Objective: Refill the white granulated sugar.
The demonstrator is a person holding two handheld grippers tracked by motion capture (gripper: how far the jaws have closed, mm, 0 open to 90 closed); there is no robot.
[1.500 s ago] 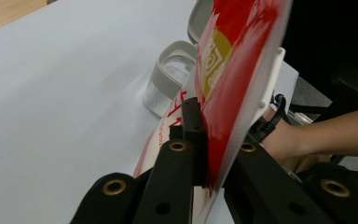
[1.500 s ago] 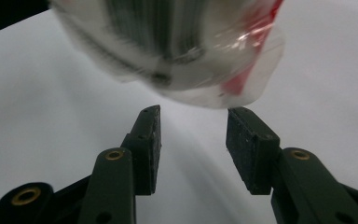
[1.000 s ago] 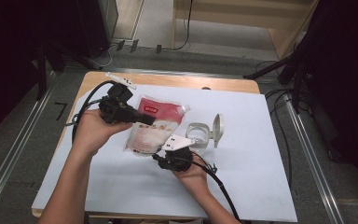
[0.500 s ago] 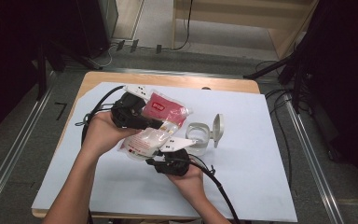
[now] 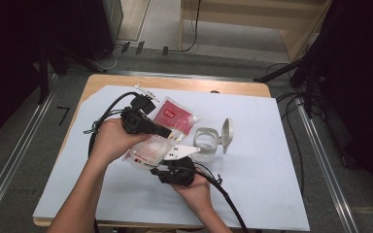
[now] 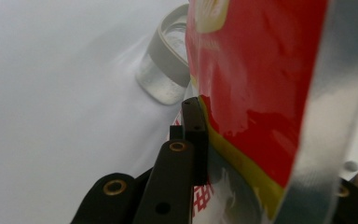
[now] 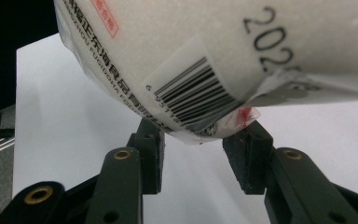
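Spread beneath both tools: a white sheet over a wooden table, largest thing in the high view.

Lifted off that sheet, between the two tools: a plastic pouch, red label panel at the upper end, pale grainy contents below. Seen from the right gripper view as a white, barcode-printed belly bulging just above the jaws; from the left gripper view as a red and yellow face pressed against the jaw tips.

Clamped on the pouch's upper part: left gripper, held in the left hand, jaws drawn tight together on the film in its own view.

Below the pouch's lower end: right gripper, held in the right hand, jaws spread apart, the pouch's crimped bottom edge hanging between and just above the tips; contact impossible to tell.

Just right of the pouch, beyond the left gripper's tips: small clear jar resting on the sheet, grey hinged lid flipped up.
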